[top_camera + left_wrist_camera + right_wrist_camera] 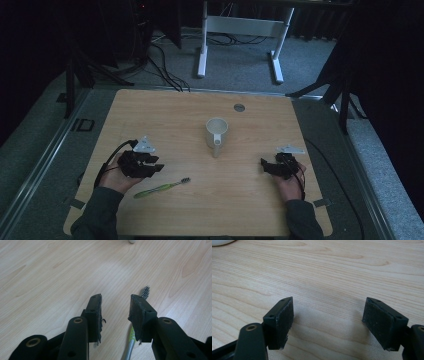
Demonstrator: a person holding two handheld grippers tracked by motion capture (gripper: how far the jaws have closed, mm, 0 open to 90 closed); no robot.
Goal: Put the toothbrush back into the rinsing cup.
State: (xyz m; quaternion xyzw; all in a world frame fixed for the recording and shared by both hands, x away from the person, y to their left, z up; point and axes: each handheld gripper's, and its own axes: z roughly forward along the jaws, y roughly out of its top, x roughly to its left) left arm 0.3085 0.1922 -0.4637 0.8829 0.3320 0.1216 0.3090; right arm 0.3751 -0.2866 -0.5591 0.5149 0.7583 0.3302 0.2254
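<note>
A white mug [217, 131] stands upright near the table's middle, its handle pointing toward the person. A green toothbrush [162, 188] with dark bristles lies flat at the front left. My left gripper [158, 168] rests just behind the toothbrush, open, holding nothing. In the left gripper view the toothbrush [131, 338] runs beneath the right-hand jaw, with its bristles [145, 291] past the tip, and the left gripper [116, 298] has a narrow gap. My right gripper [263, 164] sits low at the front right. In its own view the right gripper [329, 302] is wide open over bare wood.
The wooden table [165, 112] has a round grey grommet [239, 107] near its far edge. Beyond the table, white desk legs [202, 55] and cables lie on the grey floor. A sliver of the mug [219, 242] shows at the right gripper view's top left.
</note>
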